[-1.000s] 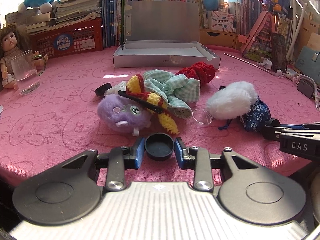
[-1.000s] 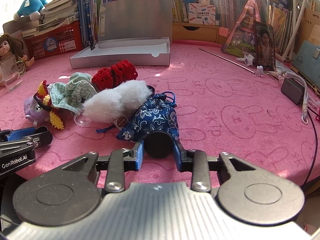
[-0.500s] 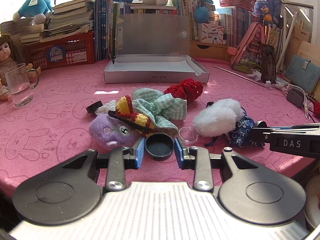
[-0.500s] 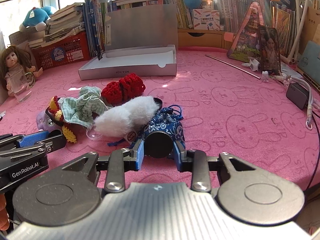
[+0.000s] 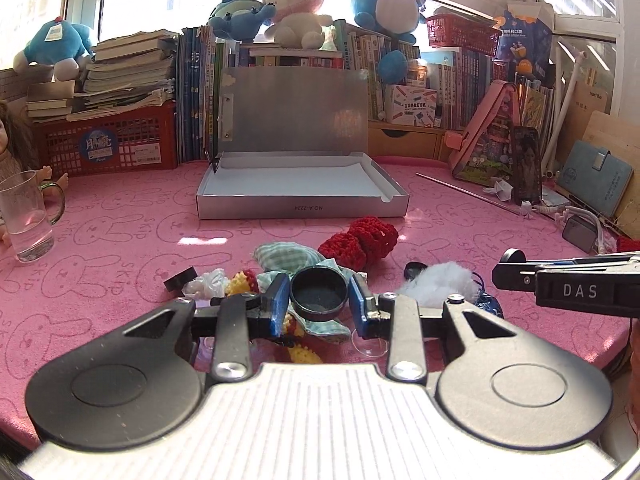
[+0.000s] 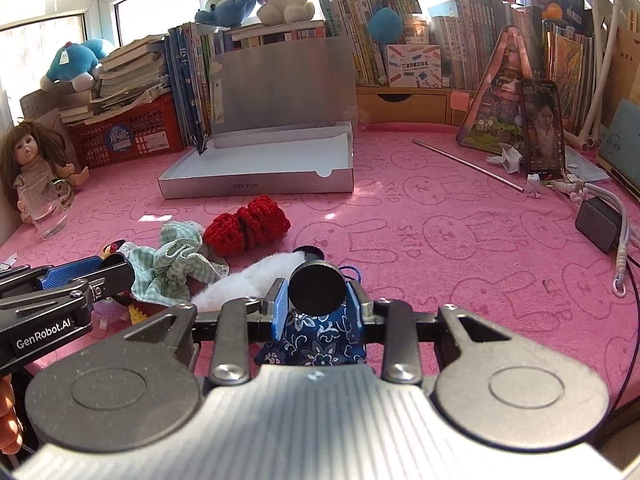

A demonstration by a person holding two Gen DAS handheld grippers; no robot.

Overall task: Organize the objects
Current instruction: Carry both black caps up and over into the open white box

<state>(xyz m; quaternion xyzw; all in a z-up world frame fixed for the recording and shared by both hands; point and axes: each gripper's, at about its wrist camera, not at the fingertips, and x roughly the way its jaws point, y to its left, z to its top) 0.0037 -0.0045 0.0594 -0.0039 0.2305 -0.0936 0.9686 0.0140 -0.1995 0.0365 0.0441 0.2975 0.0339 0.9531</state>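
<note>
- The left gripper [image 5: 319, 295] was clamped on a shallow black cap [image 5: 319, 293], hollow side up.
- The right gripper [image 6: 317, 295] pinched a round black lid [image 6: 317, 289], flat face forward.
- Straight ahead of both, beyond the red crochet piece [image 5: 360, 237], lay the open silver box [image 5: 300, 190], long side crosswise.
- Judged by view, neither hand was clearly nearer.

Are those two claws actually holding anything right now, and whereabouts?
Yes. The left gripper pinches a shallow black cap by its rim; the right gripper clamps a black round piece by its sides.
</note>
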